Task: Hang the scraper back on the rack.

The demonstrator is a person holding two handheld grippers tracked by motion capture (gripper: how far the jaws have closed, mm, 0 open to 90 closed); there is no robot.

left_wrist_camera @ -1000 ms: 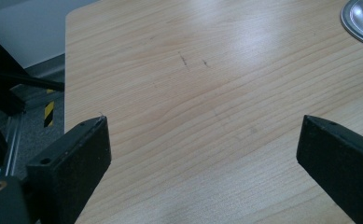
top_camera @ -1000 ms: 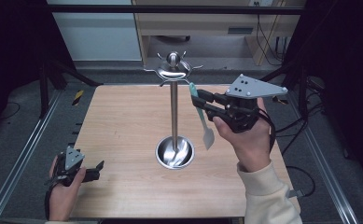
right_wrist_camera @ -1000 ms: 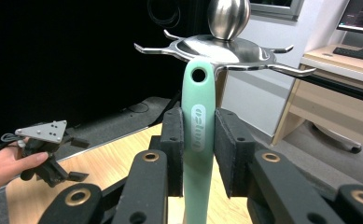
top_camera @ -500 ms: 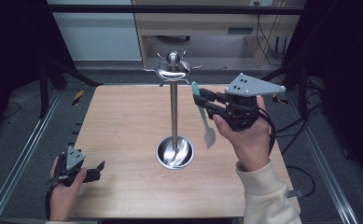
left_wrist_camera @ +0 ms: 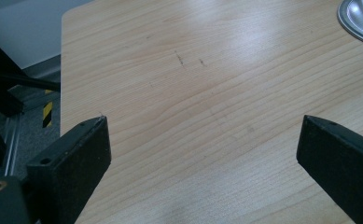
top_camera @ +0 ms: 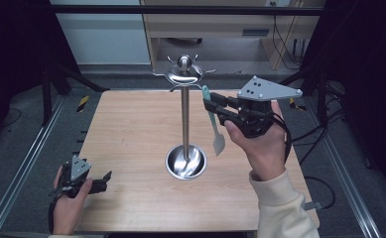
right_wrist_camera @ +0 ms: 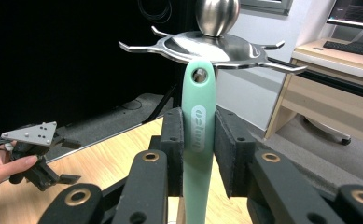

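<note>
Right fingers (right_wrist_camera: 198, 154): pinched on spatula (top_camera: 213, 119) handle, centre frame.
Left fingers (left_wrist_camera: 202, 158): spread, nothing between, lower left.
Spatula: held beside stand (top_camera: 184, 119).

Evenly lit from overhead, with soft glare on the wooden table (top_camera: 131, 129) and bright highlights on the steel stand (top_camera: 185, 74). Deep black surroundings (nearly featureless). Slightly soft close to the jaws; mildly grainy overall.
</note>
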